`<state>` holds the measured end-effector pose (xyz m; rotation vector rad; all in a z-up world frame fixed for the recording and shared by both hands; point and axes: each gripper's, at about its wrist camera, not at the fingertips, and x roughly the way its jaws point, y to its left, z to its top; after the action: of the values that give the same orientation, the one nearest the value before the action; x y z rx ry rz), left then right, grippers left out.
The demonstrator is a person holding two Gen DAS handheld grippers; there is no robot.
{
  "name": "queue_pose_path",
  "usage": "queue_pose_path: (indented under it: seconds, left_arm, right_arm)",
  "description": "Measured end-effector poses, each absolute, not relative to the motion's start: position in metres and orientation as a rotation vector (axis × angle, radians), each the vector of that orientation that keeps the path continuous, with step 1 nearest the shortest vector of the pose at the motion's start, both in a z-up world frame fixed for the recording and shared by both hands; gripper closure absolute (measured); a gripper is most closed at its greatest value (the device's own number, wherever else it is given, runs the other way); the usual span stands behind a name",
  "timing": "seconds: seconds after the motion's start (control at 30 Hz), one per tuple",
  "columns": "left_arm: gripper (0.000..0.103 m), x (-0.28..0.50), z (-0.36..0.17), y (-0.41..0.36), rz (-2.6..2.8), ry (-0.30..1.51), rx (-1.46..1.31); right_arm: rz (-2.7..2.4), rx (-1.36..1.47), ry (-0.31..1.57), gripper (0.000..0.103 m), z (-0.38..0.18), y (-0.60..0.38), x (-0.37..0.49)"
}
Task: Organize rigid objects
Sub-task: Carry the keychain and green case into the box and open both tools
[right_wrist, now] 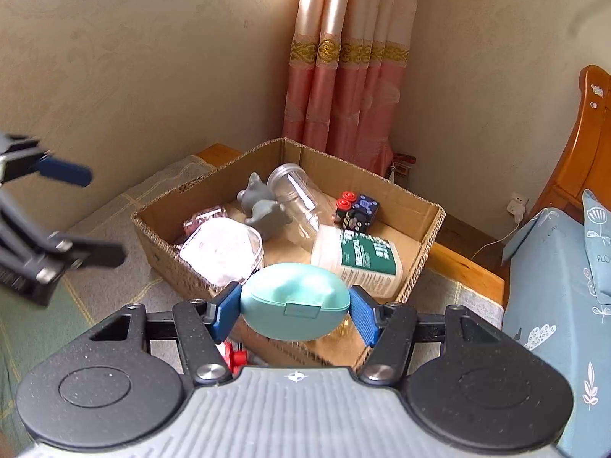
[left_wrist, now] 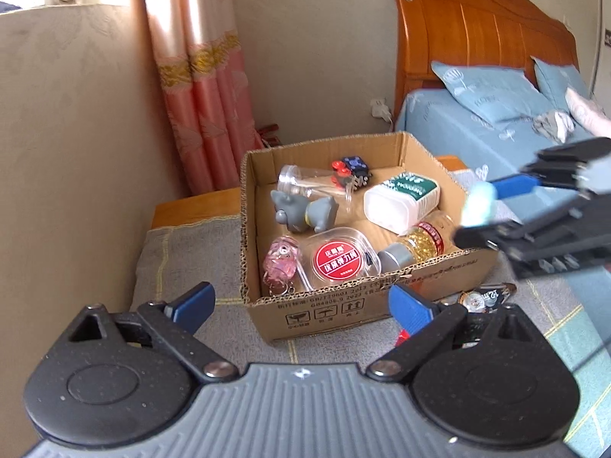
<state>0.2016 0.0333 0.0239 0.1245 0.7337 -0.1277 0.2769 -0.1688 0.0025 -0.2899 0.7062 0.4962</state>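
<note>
A: Right wrist view: where is the teal egg-shaped case (right_wrist: 294,301)?
B: Clamped between the blue pads of the right gripper (right_wrist: 293,311), just above the near edge of the cardboard box (right_wrist: 427,225).
A: And the left gripper (left_wrist: 301,299)?
B: Jaws spread wide with nothing between them, in front of the box, which sits on a grey mat (left_wrist: 183,263).

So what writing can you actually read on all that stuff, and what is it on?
"GB/T39601 2013": cardboard box front, only partly legible; the rest is too small.
"FLO": blue pillow, cut off.
Red round label on clear case: Chinese characters, too blurred to read.
Green-labelled bottle: blurred.
</note>
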Motion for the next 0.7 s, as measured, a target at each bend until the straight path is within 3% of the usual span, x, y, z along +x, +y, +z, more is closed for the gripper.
queue_pose_path:
  seconds: [0.53, 0.57, 0.63, 0.67, 0.7]
  left_arm:
    - [0.002, 0.166, 0.011, 0.053, 0.013, 0.710, -0.008]
    - [0.002, 0.166, 0.012, 0.053, 0.014, 0.708, -0.012]
    - [0.002, 0.165, 0.012, 0.053, 0.010, 0.705, -0.014]
    - [0.002, 0.165, 0.012, 0.052, 0.007, 0.707, -0.013]
    - [0.002, 0.165, 0.011, 0.051, 0.005, 0.707, -0.011]
  right_arm:
    - [0.499, -0.304, 0.806, 0.037, -0.027, -0.121, 0.349]
    - [0.499, -0.298, 0.804, 0.035, -0.026, -0.120, 0.349]
    - [0.494, -0.281, 0.791, 0.018, -0.022, -0.123, 0.348]
    - [0.487, -0.277, 0.775, 0.004, -0.019, -0.124, 0.346]
    - [0.485, -0.272, 0.755, 0.000, -0.016, -0.126, 0.342]
